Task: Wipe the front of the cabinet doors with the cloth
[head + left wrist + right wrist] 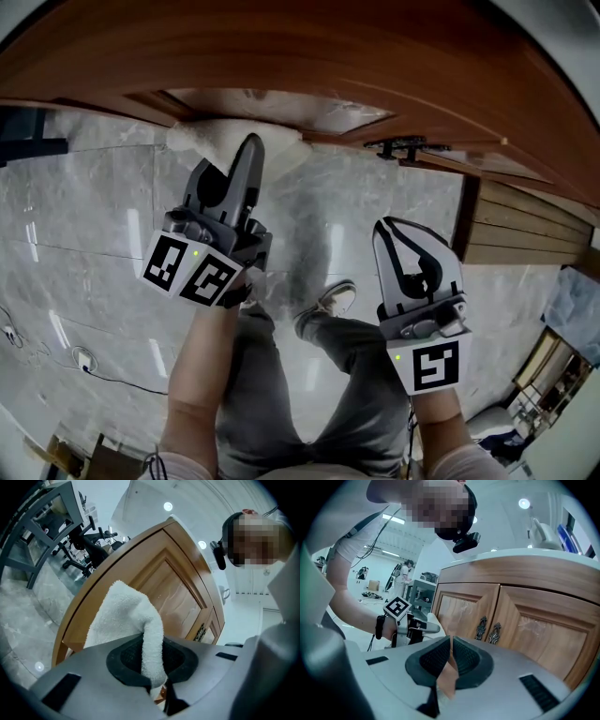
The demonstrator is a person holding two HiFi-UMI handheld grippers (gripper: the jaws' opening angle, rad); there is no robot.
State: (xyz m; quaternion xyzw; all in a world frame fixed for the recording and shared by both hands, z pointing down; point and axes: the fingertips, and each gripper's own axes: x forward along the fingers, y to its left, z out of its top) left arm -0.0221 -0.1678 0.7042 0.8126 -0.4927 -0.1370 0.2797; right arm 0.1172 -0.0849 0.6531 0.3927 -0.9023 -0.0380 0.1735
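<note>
Wiping is looking to be somewhere short of finished: the left gripper (246, 164) is clamping its jaws on the white cloth (220, 139) and pressing it against the left cabinet door (459, 613), by that door's left edge; no wiped patch is standing out from unwiped wood, so how much has been covered cannot be told; the right cabinet door (536, 632) is probably awaiting its turn; the right gripper (398, 234) is hanging nearer the person, apart from the wood, its jaws squeezed together on nothing. Counted: one cloth; two grippers; two doors; two ornate handles (482, 627) sitting side by side where the doors are meeting.
</note>
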